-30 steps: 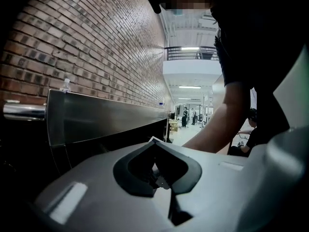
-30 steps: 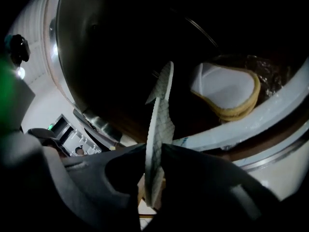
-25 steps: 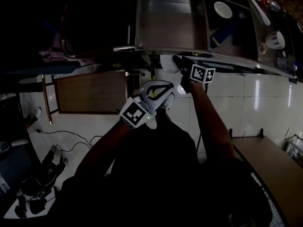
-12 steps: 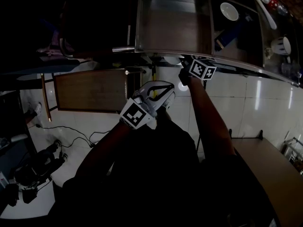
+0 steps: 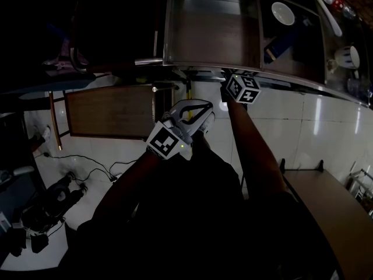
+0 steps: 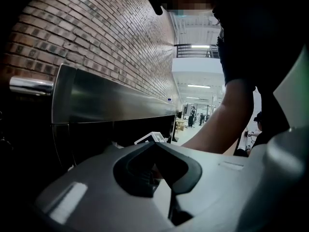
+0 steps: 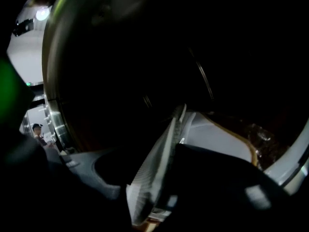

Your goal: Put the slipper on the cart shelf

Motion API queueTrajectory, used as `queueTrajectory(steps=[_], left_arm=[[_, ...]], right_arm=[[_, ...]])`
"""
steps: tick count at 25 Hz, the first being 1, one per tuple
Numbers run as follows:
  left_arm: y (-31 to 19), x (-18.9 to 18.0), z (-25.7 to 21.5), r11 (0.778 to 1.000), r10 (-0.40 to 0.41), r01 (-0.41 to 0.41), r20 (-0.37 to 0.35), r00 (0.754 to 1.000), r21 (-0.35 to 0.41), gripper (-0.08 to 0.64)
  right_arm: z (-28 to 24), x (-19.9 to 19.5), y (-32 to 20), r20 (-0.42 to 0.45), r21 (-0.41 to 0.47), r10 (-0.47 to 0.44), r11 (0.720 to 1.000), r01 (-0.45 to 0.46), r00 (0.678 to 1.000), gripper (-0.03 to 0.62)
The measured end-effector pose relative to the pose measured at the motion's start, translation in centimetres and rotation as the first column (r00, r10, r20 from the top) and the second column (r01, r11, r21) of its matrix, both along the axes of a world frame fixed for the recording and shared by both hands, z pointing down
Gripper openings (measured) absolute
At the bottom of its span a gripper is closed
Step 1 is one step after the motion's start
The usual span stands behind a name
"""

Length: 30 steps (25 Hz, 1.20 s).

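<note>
Your right hand-held gripper [image 7: 167, 190] has edged left under the rim of the cart [image 5: 192, 65] at upper centre, and its jaws have just spread around the white slipper [image 7: 153, 175] standing on edge between them.

There are two tongs, left tongs [image 5: 197, 109] and right tongs [image 5: 229, 81], one slipper [image 7: 149, 182], one cart [image 5: 210, 31], one white bowl [image 5: 282, 13], one brown board [image 5: 111, 112].

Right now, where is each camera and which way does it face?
Head view: on the person's head, steeply down at the steel cart; right forearm, left gripper.
Left gripper view: on that gripper, facing along the cart's side; shut jaws, right forearm.
Right gripper view: on the right gripper, into the cart; jaws just opened, white slipper between.
Head and left gripper views share the cart.
</note>
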<state>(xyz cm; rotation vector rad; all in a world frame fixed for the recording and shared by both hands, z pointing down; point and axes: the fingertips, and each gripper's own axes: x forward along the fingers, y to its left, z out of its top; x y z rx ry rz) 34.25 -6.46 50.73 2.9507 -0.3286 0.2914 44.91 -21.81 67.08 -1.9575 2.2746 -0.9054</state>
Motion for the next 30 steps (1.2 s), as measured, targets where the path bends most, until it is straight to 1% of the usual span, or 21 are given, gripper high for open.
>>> queueTrajectory(steps=[3, 9, 13, 16, 18, 20, 22, 24, 27, 30], left_arm=[[0.1, 0.0, 0.1, 1.000, 0.002, -0.002, 0.001, 1.000, 0.000, 0.002], [0.2, -0.2, -0.4, 1.000, 0.000, 0.000, -0.001, 1.000, 0.005, 0.002], [0.3, -0.8, -0.7, 1.000, -0.011, 0.011, -0.001, 1.000, 0.012, 0.002], [0.4, -1.5, -0.6, 0.999, -0.015, 0.014, 0.009, 1.000, 0.038, 0.002], [0.4, -1.9, -1.3, 0.999, -0.027, 0.027, 0.002, 1.000, 0.042, 0.002], [0.4, -2.4, -2.1, 0.998, -0.046, 0.047, -0.008, 0.999, 0.040, 0.002], [0.5, -3.1, -2.7, 0.997, -0.075, 0.075, -0.012, 0.997, 0.031, 0.002], [0.9, -4.2, -3.0, 0.994, -0.102, 0.103, -0.007, 0.995, 0.034, 0.002], [1.6, -6.1, -3.3, 0.989, -0.146, 0.146, 0.004, 0.989, 0.033, 0.002], [2.0, -8.4, -3.6, 0.981, -0.192, 0.192, 0.017, 0.981, 0.034, 0.002]], right_arm=[[-0.6, 0.6, 0.5, -0.088, 0.013, 0.015, 1.000, -0.014, 0.996, 0.264], [-1.9, 1.0, 2.4, -0.151, 0.019, 0.003, 1.000, 0.000, 0.988, 0.272], [-3.8, 0.1, 4.7, -0.223, 0.034, -0.047, 0.998, 0.056, 0.974, 0.272], [-5.0, -0.3, 6.8, -0.265, 0.035, -0.073, 0.996, 0.085, 0.962, 0.272], [-5.4, -0.7, 8.3, -0.272, 0.029, -0.104, 0.993, 0.116, 0.957, 0.272], [-6.2, -1.5, 9.5, -0.250, 0.034, -0.143, 0.987, 0.157, 0.957, 0.272], [-7.3, -3.1, 10.4, -0.212, 0.061, -0.193, 0.976, 0.210, 0.958, 0.272], [-8.8, -5.1, 11.2, -0.204, 0.092, -0.251, 0.957, 0.274, 0.946, 0.272], [-10.9, -8.4, 12.2, -0.217, 0.124, -0.348, 0.917, 0.379, 0.912, 0.270], [-12.9, -12.5, 13.2, -0.213, 0.161, -0.439, 0.865, 0.474, 0.873, 0.267]])
